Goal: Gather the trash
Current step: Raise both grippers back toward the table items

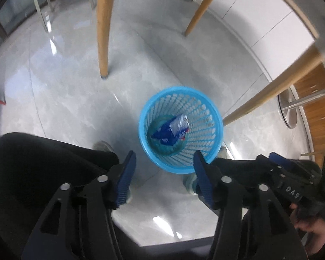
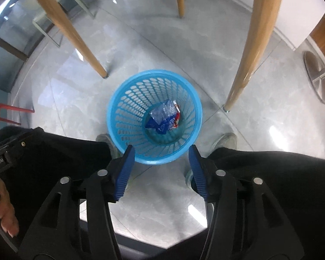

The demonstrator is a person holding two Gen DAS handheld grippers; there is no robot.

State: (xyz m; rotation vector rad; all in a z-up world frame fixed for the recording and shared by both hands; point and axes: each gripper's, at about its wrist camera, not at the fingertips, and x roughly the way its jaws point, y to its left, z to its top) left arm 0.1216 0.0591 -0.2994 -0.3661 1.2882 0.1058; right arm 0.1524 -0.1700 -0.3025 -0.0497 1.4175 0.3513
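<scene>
With the blue-and-silver snack wrapper already lying at the bottom of the blue mesh wastebasket, left gripper and right gripper both hang above it, jaws apart, empty. The danger now: a low swing clips the light basket's rim and tips it over.

We see blue plastic wastebasket, perforated walls, round rim, upright on grey tile floor, between wooden table legs. Inside at bottom: crumpled blue snack wrapper, silver foil inner side facing up, red-white print at one edge. Wrapper lies loose, off-centre.
</scene>
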